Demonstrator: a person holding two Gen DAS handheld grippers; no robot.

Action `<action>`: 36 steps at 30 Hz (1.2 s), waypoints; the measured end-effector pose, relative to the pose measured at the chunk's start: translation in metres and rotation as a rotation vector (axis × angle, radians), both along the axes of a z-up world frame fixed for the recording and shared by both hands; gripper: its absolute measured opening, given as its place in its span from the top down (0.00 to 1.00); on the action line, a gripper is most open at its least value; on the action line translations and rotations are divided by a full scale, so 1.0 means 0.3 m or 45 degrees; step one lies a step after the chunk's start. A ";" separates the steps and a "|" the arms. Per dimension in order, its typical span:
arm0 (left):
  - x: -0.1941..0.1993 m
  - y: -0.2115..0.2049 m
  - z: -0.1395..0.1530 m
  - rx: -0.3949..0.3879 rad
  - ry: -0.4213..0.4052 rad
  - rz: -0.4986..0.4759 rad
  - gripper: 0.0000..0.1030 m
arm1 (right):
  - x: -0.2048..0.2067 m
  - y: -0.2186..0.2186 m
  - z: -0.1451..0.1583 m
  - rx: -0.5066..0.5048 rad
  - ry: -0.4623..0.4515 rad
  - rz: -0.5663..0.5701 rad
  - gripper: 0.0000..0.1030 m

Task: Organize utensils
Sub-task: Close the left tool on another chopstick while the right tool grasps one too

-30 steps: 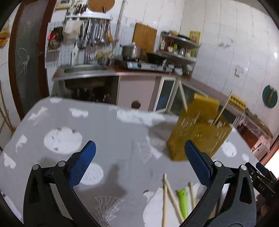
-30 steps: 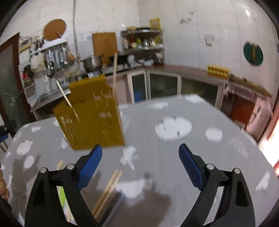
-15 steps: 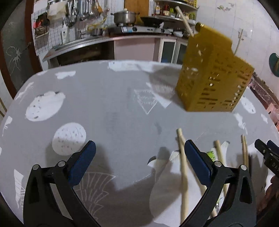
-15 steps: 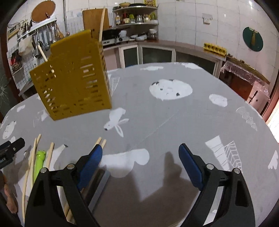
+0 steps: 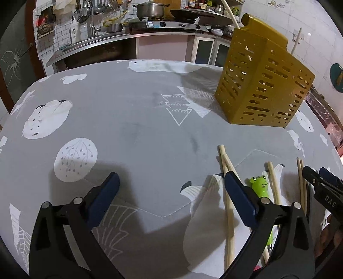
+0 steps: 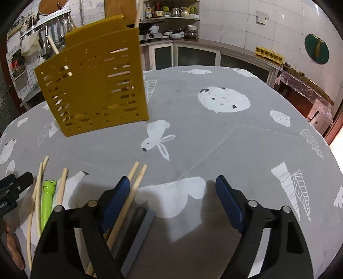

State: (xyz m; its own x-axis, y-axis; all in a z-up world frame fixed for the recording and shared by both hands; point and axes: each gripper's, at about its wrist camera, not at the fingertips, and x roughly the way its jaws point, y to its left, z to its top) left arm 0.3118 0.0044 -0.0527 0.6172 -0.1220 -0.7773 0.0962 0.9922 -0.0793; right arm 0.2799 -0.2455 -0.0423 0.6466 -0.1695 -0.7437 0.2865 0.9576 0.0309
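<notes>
Now hovering low over the table (image 6: 235, 137), both grippers empty. Right gripper (image 6: 172, 193): jaws apart, just been closing a little, nothing between the pads. Left gripper (image 5: 171, 188): jaws wide apart. Chopsticks (image 6: 130, 193) lying just beside the right gripper's left pad, long axis running away toward the holder (image 6: 96, 85). Counted on the cloth: about six sticks, one frog utensil (image 6: 48, 197), one grey bar (image 6: 139, 231). Two sticks standing in the holder.

walls: white tile (image 6: 246, 25) | counter (image 5: 128, 36): stove, pot (image 5: 150, 9)
</notes>
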 end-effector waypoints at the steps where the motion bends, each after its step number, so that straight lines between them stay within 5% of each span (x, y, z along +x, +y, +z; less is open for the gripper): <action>1: 0.000 -0.003 0.001 0.004 -0.001 -0.004 0.09 | -0.002 -0.004 -0.001 0.008 -0.001 -0.001 0.23; 25: 0.002 -0.118 -0.007 0.133 0.028 -0.080 0.26 | 0.010 0.050 -0.007 0.011 0.037 0.027 0.50; 32: 0.062 -0.168 0.006 0.150 0.077 -0.107 0.50 | 0.026 0.071 0.001 0.033 0.060 0.040 0.70; 36: 0.082 -0.190 0.014 0.144 0.114 -0.128 0.63 | 0.045 0.086 0.004 0.033 0.099 0.016 0.73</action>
State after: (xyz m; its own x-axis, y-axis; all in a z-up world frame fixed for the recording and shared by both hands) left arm 0.3362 -0.0527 -0.0485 0.5338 -0.0884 -0.8410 0.1931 0.9810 0.0194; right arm 0.2933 -0.2198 -0.0411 0.5884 -0.1416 -0.7961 0.2768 0.9603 0.0338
